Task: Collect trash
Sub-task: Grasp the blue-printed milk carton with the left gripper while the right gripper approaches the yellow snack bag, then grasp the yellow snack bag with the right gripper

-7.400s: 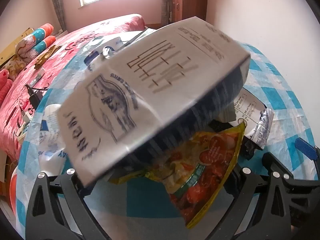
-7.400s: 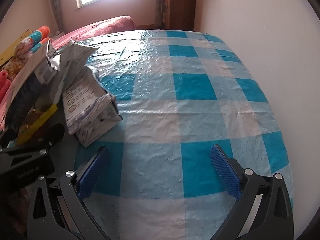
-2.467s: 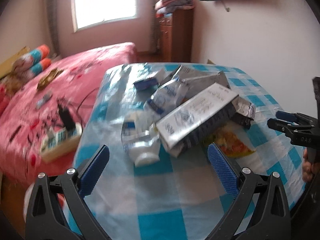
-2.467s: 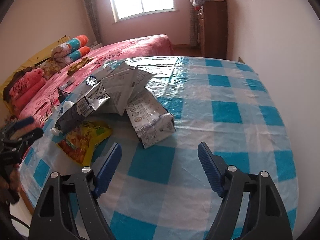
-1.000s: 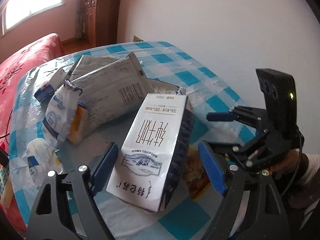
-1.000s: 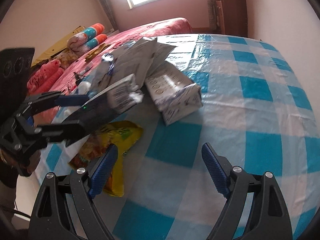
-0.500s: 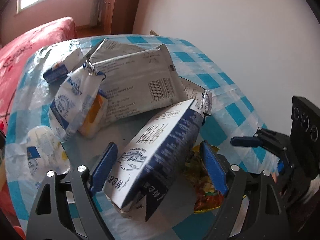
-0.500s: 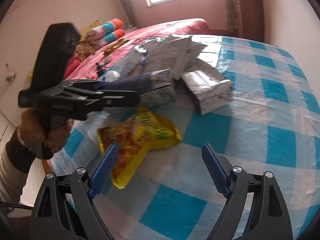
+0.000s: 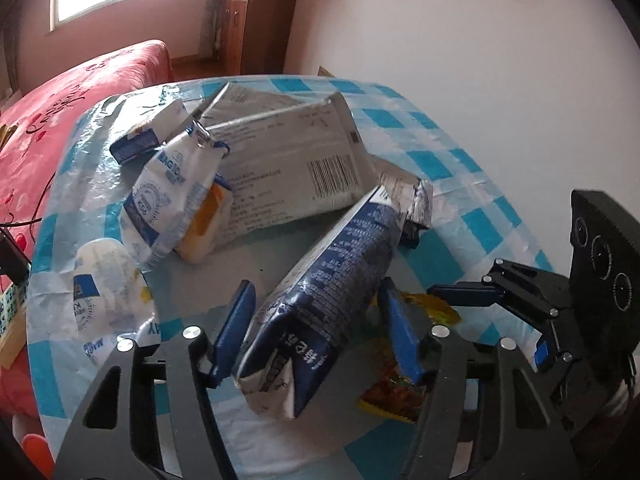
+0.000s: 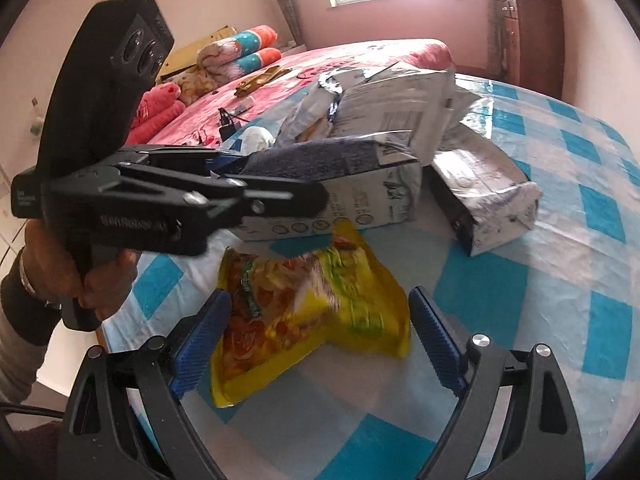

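Note:
A dark blue and white carton [image 9: 328, 300] lies tilted on the checked table, and my left gripper [image 9: 320, 332] is open around its near end, fingers on either side, not pressing. It also shows in the right wrist view [image 10: 344, 184]. A yellow snack packet [image 10: 312, 312] lies flat beneath it, and my right gripper [image 10: 320, 336] is open just in front of the packet with its fingers flanking it. The packet's edge shows in the left wrist view [image 9: 392, 396]. The right gripper [image 9: 480, 300] shows there too.
More trash is piled behind: a large white bag [image 9: 288, 164], a blue and white pouch [image 9: 172, 196], a small blue carton [image 9: 136, 148], a white bottle [image 9: 100, 280], a crushed silver carton [image 10: 488, 196]. A pink bed [image 9: 60, 120] lies left; a wall [image 9: 480, 60] lies right.
My left gripper has moved in and narrowed around the carton, which has rolled onto its dark side. My right gripper has moved closer to the yellow packet.

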Motion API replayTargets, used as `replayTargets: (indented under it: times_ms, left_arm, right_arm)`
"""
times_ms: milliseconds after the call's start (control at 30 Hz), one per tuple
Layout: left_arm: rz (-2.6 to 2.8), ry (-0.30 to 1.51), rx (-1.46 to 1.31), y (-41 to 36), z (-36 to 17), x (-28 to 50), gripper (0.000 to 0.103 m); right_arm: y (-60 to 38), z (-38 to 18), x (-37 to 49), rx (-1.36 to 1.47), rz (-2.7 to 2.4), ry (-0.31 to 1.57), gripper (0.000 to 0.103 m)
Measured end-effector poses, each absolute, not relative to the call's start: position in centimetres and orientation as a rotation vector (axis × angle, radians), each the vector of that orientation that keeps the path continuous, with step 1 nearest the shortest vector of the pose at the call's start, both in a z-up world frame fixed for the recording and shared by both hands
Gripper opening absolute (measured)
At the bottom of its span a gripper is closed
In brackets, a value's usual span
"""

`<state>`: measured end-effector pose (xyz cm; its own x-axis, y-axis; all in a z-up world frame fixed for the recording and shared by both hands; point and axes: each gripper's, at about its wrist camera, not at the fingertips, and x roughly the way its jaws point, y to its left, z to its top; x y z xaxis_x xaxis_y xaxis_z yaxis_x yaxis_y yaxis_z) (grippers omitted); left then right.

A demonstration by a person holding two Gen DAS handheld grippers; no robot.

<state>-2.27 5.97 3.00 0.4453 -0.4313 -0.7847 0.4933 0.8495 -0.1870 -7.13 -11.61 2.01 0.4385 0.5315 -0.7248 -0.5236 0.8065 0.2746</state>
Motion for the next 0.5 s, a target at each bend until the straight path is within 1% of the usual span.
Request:
replayTargets:
  times_ms: [100, 200, 267, 333, 400, 467, 500]
  left_arm:
    - [-0.557, 0.958, 0.128, 5.4, 2.5, -2.5, 0.061]
    - [-0.537, 0.96, 0.151, 5.2, 2.0, -2.4, 0.055]
    - [-0.54, 0.957, 0.119, 5.5, 2.1, -2.4, 0.048]
    - [-0.529, 0.939, 0.108, 5.6, 2.5, -2.6, 0.039]
    - [-0.507, 0.926, 0.099, 5.8, 2.8, -2.8, 0.035]
    - [-0.488, 0.918, 0.076, 6.3, 3.0, -3.1, 0.034]
    - [-0.474, 0.91, 0.055, 6.7, 3.1, -3.3, 0.033]
  right_arm:
    - [-10.9, 1.7, -7.1, -0.024, 0.665, 0.913, 0.089]
    - [-10.7, 1.7, -7.0, -0.033, 0.662, 0.911, 0.089]
    - [-10.5, 1.6, -7.0, -0.046, 0.657, 0.915, 0.089]
    - [-10.3, 1.6, -7.2, -0.061, 0.651, 0.911, 0.089]
    - [-10.1, 1.7, -7.2, -0.07, 0.644, 0.9, 0.089]
    - [-9.9, 1.7, -7.1, -0.071, 0.636, 0.896, 0.086]
    - [-9.8, 1.7, -7.1, -0.07, 0.64, 0.901, 0.081]
